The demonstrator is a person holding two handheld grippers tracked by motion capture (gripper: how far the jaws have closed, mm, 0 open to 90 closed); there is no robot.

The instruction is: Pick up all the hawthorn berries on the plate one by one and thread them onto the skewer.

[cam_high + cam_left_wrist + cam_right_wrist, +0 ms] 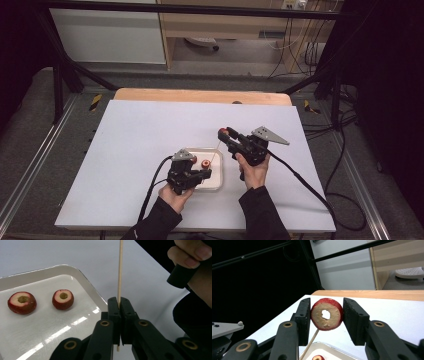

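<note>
Black jaws of the left gripper (119, 315) are clenched on the lower end of a thin wooden skewer (120, 270), whose long axis rises up and away toward the right gripper (326, 317). That one grasps a cored red fruit slice (327, 314) between its pads, hole facing along the stick, with the stick's tip just below the slice. Threading turns on lining hole with tip. Beside them, a white tray (82, 282) holds two more slices (22, 302) (63, 299)
</note>
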